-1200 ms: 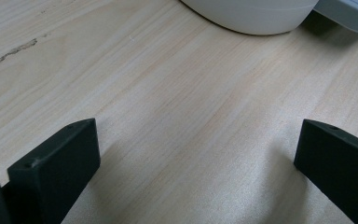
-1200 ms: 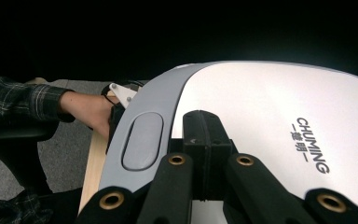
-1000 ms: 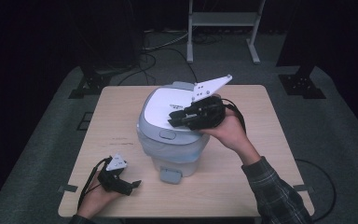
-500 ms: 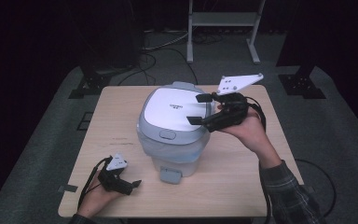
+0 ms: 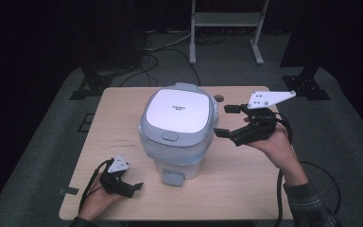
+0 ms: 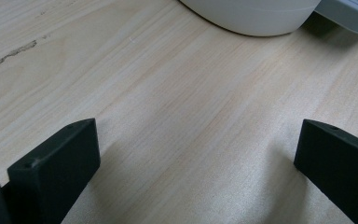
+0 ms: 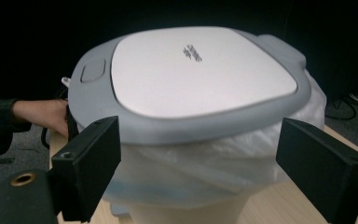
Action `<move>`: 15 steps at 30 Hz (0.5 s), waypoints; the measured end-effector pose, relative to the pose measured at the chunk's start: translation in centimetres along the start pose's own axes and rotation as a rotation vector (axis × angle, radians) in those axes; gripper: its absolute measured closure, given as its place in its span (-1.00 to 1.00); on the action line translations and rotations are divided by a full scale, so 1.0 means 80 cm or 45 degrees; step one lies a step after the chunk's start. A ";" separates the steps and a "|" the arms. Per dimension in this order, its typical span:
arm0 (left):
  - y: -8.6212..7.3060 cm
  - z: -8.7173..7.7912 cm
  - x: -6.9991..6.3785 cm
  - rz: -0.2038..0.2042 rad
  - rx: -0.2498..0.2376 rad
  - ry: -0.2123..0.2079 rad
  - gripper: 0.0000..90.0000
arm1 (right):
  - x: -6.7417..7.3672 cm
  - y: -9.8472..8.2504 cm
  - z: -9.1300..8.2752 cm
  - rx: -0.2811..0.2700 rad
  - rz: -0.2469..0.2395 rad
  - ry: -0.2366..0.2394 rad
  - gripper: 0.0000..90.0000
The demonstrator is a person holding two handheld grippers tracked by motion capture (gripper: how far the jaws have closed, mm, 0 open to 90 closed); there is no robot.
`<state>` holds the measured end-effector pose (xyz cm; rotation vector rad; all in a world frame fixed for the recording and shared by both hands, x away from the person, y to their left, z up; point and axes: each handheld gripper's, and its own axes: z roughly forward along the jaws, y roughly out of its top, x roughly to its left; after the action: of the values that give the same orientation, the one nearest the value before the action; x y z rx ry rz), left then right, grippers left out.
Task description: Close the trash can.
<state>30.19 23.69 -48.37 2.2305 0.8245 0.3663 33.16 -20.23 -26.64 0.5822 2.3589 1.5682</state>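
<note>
Dark room beyond the desk point(image 5: 123, 109): grey carpet, black stands at both sides, a white metal frame point(image 5: 227, 21) at the back, cables across the floor.

Desk: pale wood, one dark scratch near its left side.

Bin point(image 5: 177, 130): white body, grey lid with a white panel, shut; a white bag point(image 7: 205, 172) bulges under the lid rim. It stands at the desk's middle, a grey pedal point(image 5: 172, 178) at its near foot.

My left claw point(image 5: 130, 187): resting on the desk at the near left corner, jaws spread, nothing between them.

My right claw point(image 5: 227, 120): held above the desk just right of the bin, jaws wide apart, pointing at the lid, empty.
</note>
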 end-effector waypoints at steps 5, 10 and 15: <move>0.000 0.000 0.000 -0.001 0.000 0.000 -1.00 | -0.001 -0.022 -0.005 0.026 0.029 -0.027 -0.80; 0.000 0.000 0.000 -0.001 0.000 0.000 -1.00 | -0.001 -0.052 -0.009 0.055 0.050 -0.077 -0.87; 0.000 0.000 0.000 0.000 0.003 0.000 -1.00 | -0.003 -0.085 -0.008 0.085 0.072 -0.101 -0.97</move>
<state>30.19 23.70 -48.35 2.2324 0.8249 0.3657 31.86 -23.18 -32.66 0.7182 2.3630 1.4659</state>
